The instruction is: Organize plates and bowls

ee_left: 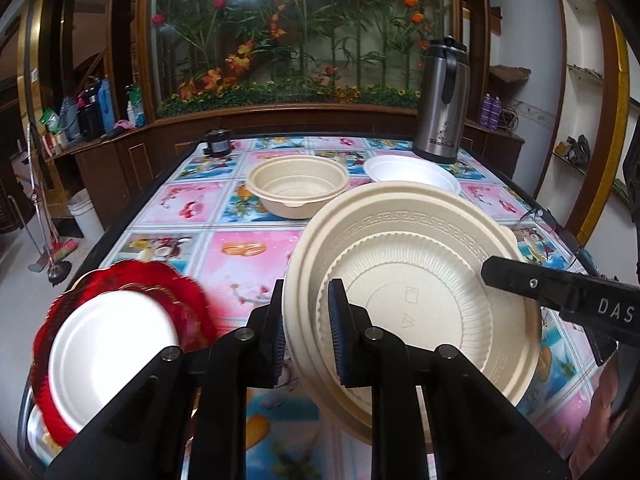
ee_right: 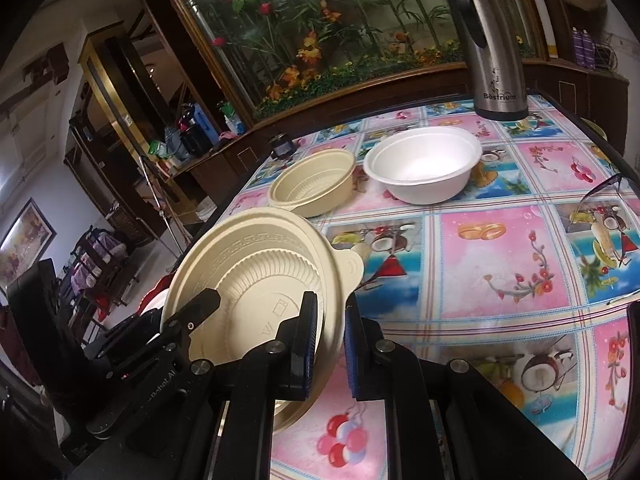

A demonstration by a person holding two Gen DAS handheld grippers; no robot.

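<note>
Both views are dim and soft, with strong fisheye bending and black vignetting at the corners. Ceiling lights reflect as small bright spots in the glass-fronted flower display point(ee_left: 296, 32). The round white foam plate point(ee_left: 108, 344) is overexposed and slightly motion-blurred. The glossy floral tablecloth point(ee_right: 500, 264) shows faint sheen.

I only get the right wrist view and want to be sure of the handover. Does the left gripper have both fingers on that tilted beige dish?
Observer: Yes. The left wrist view shows the left gripper with one finger on each side of the beige dish rim, closed on it.
Operator: The dish blocks my view past it. What lies to its left?
Observer: A red plate with a white plate stacked on top of it.
</note>
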